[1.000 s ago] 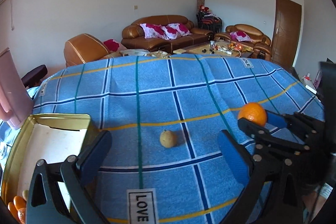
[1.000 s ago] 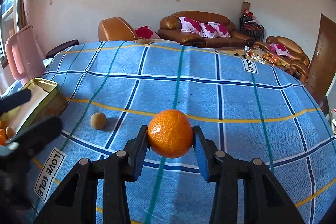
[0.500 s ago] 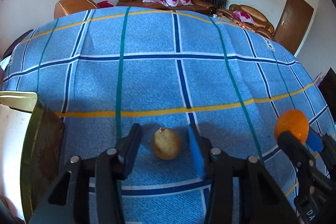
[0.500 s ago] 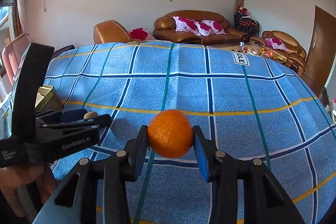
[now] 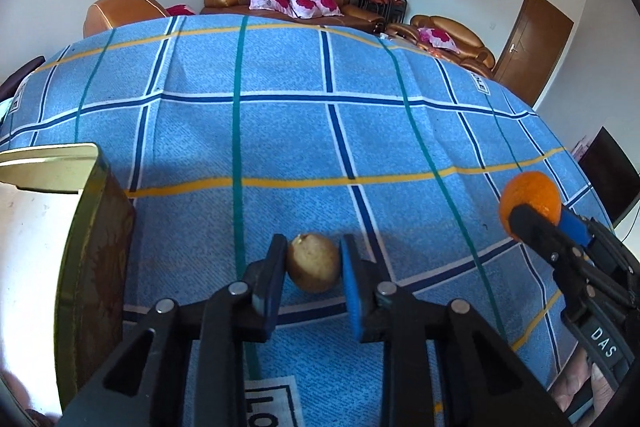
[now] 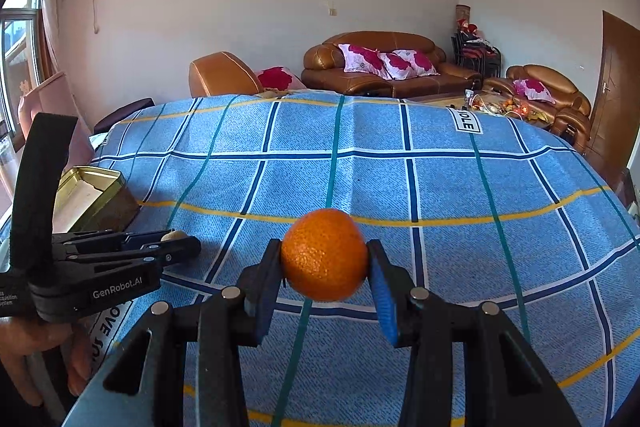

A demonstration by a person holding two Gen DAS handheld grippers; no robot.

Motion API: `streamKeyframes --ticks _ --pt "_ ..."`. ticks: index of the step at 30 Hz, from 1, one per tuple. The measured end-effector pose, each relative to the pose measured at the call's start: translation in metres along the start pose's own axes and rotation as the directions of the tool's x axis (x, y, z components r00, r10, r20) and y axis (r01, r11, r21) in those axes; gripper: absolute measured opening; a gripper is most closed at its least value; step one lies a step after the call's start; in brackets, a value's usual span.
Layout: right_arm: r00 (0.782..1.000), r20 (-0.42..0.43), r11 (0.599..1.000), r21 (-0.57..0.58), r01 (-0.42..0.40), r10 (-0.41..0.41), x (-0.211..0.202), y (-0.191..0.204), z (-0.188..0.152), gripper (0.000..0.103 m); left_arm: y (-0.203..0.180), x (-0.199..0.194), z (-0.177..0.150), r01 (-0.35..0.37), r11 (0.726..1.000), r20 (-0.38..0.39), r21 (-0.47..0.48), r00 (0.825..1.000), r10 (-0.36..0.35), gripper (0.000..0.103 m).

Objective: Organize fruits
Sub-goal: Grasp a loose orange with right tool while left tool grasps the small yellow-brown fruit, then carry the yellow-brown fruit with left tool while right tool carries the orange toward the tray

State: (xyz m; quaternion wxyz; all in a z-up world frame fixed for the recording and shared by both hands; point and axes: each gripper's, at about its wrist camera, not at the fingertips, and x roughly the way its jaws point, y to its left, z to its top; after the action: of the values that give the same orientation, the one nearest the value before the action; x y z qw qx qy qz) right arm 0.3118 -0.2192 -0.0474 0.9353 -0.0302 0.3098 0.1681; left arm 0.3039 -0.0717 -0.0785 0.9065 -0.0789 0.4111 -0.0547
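Observation:
A small brownish-yellow fruit [image 5: 313, 263] lies on the blue checked tablecloth [image 5: 280, 131]. My left gripper [image 5: 312, 247] has its jaws closing on it, with both pads pressed against its sides. In the right wrist view that gripper [image 6: 176, 245] shows at the left, with the fruit [image 6: 173, 235] peeking out between its tips. My right gripper [image 6: 324, 250] is shut on an orange [image 6: 324, 254] and holds it above the cloth. From the left wrist view the orange [image 5: 530, 197] appears at the right edge.
A gold tin box [image 5: 92, 227] stands open just left of the left gripper, also visible at the table's left edge [image 6: 96, 187]. A hand [image 6: 36, 347] holds the left tool. Brown sofas [image 6: 380, 67] and a door [image 5: 532, 47] lie beyond the table.
My left gripper dropped forward and down over the small fruit and its jaws went from wide apart to pressing on it. The right gripper kept still with the orange.

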Motion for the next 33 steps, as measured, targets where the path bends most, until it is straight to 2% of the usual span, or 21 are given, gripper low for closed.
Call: streamKeyframes --ticks 13,20,33 --pt "0.994 0.109 0.998 -0.067 0.023 -0.016 -0.024 0.017 -0.005 0.044 -0.01 -0.034 -0.007 -0.04 0.996 0.146 0.075 0.989 0.028 0.028" --pt "0.988 0.152 0.997 -0.065 0.038 -0.028 -0.032 0.017 -0.005 0.044 -0.017 -0.052 -0.013 -0.076 0.991 0.238 0.111 0.97 0.048 0.028" --pt "0.975 0.216 0.992 -0.106 0.065 -0.041 -0.046 0.031 -0.011 0.044 -0.02 -0.074 -0.026 -0.114 0.985 0.329 0.132 0.942 0.065 0.028"
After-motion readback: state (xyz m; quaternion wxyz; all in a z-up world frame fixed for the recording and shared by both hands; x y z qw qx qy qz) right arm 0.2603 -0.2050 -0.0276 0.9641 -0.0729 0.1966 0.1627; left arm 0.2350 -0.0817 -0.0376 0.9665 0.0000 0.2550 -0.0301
